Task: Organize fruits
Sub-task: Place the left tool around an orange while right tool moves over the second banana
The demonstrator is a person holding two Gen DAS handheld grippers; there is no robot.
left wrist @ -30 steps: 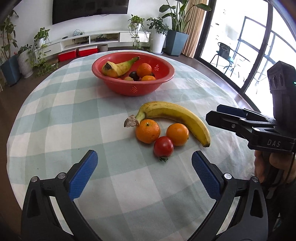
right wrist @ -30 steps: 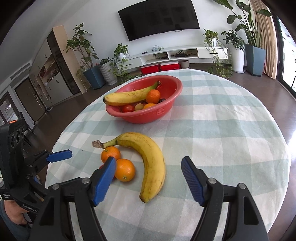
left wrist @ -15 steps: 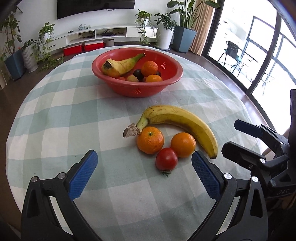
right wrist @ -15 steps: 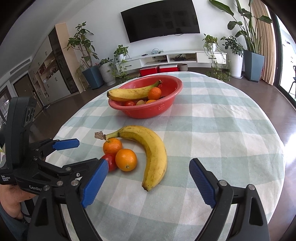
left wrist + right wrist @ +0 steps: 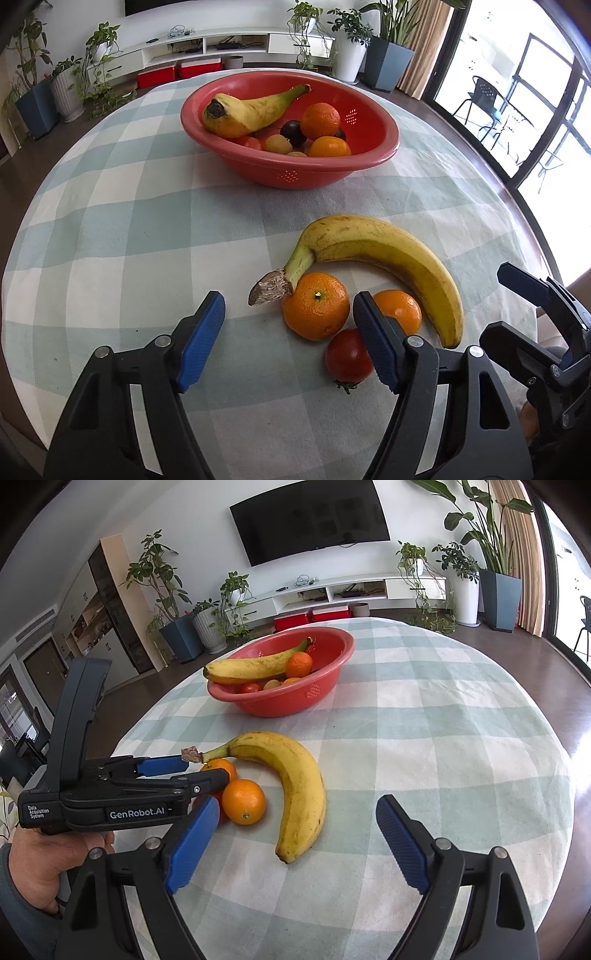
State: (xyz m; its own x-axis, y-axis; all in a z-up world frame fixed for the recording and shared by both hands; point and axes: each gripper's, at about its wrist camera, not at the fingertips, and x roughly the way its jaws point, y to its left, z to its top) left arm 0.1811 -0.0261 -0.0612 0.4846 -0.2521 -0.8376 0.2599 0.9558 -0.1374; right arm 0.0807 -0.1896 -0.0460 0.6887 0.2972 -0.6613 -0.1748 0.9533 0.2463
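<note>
While I watched left wrist feed, left gripper (image 5: 290,334) hung with jaws wide, holding nothing, low over mandarin (image 5: 316,305). Tomato (image 5: 347,356), orange (image 5: 400,310), banana (image 5: 384,254) lay clustered on checked cloth (image 5: 147,229); red bowl (image 5: 291,173) beyond. Right gripper (image 5: 295,847) gaped empty near banana tip.

A wall-mounted television (image 5: 310,518) hangs above a low white media console (image 5: 354,589); potted plants (image 5: 496,546) flank it, with bright glass doors (image 5: 532,96) right of it.
</note>
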